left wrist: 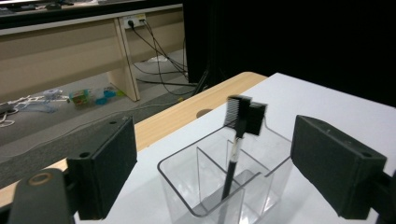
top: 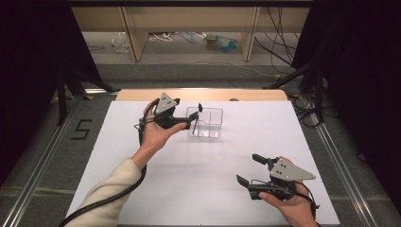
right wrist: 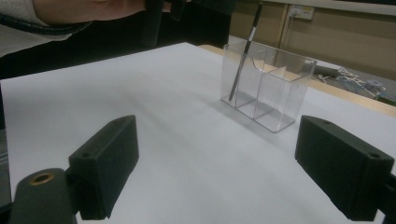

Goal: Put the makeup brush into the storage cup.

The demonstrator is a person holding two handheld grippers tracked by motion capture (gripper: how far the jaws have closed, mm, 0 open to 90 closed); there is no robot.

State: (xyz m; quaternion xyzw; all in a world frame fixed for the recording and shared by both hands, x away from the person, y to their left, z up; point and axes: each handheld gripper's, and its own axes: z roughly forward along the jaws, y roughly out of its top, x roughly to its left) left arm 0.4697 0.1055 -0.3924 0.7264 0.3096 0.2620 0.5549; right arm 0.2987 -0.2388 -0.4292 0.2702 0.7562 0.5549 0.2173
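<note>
A clear plastic organiser [top: 210, 124] with several compartments stands at the back middle of the white table. A black brush [left wrist: 243, 115] with a comb-like head leans upright in its left end compartment; from the right gripper view the brush [right wrist: 243, 58] is a thin dark stick. My left gripper [top: 185, 113] hovers just left of the organiser [left wrist: 187, 186], open, its jaws wide on either side of the brush and not touching it. My right gripper [top: 249, 169] is held open over the table's front right, facing the organiser [right wrist: 275, 88] from a distance, with nothing between its jaws.
A white sheet [top: 203, 189] covers the table, with a wooden edge [top: 203, 94] at the back. Beyond it are a floor with cables, small clutter [top: 220, 43] and wooden desk legs. Dark curtains hang at both sides.
</note>
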